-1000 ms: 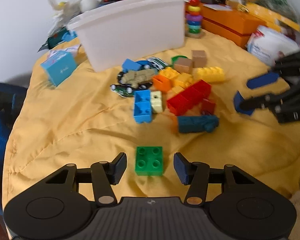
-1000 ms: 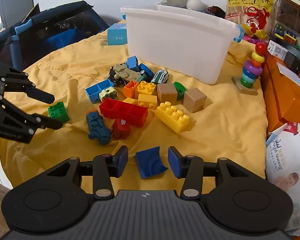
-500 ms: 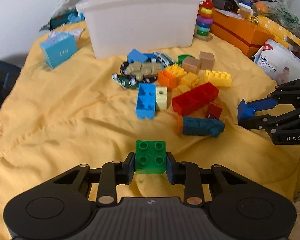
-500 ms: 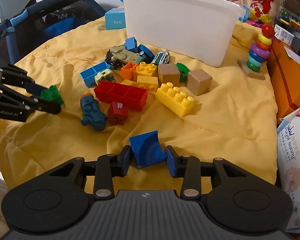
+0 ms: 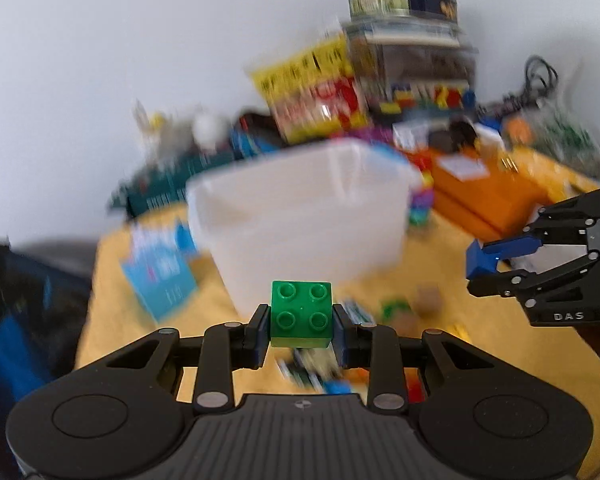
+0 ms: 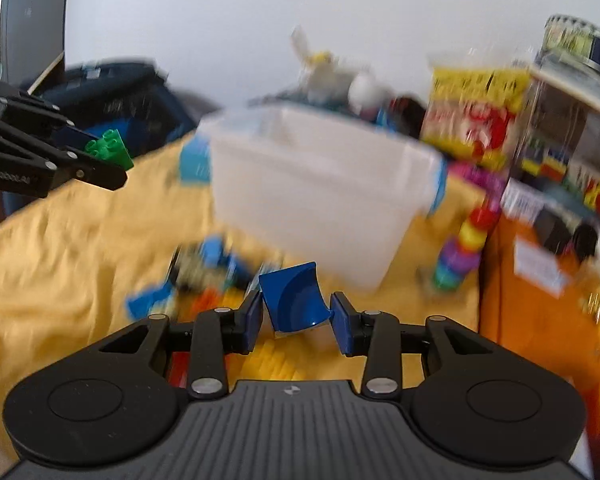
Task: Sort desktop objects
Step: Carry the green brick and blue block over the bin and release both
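My left gripper [image 5: 301,326] is shut on a green four-stud brick [image 5: 301,314], held up in the air in front of the white plastic bin [image 5: 300,216]. My right gripper [image 6: 296,312] is shut on a blue curved block [image 6: 294,300], also lifted above the yellow cloth [image 6: 60,248]. Each gripper shows in the other's view: the right gripper [image 5: 486,264] at the right with the blue block, the left gripper [image 6: 112,160] at the left with the green brick [image 6: 110,148]. Loose toy blocks [image 6: 204,272] lie blurred below, partly hidden by the grippers.
A ring stacker toy [image 6: 460,248] and an orange box [image 6: 540,300] stand right of the bin. A light blue box [image 5: 160,276] lies left of it. Snack bags [image 5: 316,92] and clutter crowd the back. A dark chair [image 6: 112,100] sits beyond the table's left edge.
Both grippers have risen off the cloth with their blocks and tilted up toward the bin. One second ago both were open around the blocks; they closed half a second ago.
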`<state>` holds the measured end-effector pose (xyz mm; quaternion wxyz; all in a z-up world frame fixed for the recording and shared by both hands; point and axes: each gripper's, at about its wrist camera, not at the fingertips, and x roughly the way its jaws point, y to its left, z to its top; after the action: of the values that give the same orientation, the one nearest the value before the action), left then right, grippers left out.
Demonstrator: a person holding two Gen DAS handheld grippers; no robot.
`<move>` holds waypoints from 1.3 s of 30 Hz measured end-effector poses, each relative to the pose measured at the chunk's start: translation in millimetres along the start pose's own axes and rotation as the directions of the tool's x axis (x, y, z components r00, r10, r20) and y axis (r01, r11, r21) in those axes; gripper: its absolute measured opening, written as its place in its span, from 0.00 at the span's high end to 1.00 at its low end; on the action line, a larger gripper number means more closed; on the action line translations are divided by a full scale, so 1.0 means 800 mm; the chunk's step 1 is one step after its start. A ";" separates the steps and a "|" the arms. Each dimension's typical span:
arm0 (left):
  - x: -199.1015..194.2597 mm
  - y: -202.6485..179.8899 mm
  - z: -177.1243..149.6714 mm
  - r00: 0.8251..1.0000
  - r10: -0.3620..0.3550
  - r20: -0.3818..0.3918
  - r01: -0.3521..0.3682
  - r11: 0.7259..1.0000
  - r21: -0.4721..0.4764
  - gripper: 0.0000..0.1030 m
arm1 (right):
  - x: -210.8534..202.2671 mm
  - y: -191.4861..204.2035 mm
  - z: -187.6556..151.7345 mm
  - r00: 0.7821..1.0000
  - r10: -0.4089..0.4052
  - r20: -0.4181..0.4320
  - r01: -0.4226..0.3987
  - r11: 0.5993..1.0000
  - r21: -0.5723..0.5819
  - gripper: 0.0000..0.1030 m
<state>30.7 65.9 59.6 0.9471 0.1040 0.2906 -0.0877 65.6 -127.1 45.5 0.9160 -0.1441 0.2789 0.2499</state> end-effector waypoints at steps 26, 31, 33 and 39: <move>0.202 0.019 0.094 0.994 0.065 -0.084 -0.071 0.996 -0.062 0.53 | 0.158 -0.073 0.106 0.997 -0.072 -0.025 0.075 0.977 0.201 0.57; 0.177 0.022 0.101 0.997 0.062 -0.037 -0.064 0.996 -0.061 0.48 | 0.131 -0.072 0.112 0.997 -0.068 0.037 0.060 0.980 0.189 0.57; 0.161 0.020 0.105 0.997 0.070 -0.011 -0.070 0.996 -0.054 0.47 | 0.122 -0.072 0.117 0.996 -0.060 0.059 0.048 0.982 0.185 0.55; 0.097 0.011 0.083 0.998 0.048 0.043 -0.046 0.997 -0.056 0.37 | 0.083 -0.064 0.103 0.996 -0.021 0.092 0.006 0.986 0.166 0.52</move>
<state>131.4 49.6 70.3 0.9577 0.0826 0.2691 -0.0596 177.2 -111.8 79.0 0.9384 -0.0576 0.2548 0.2261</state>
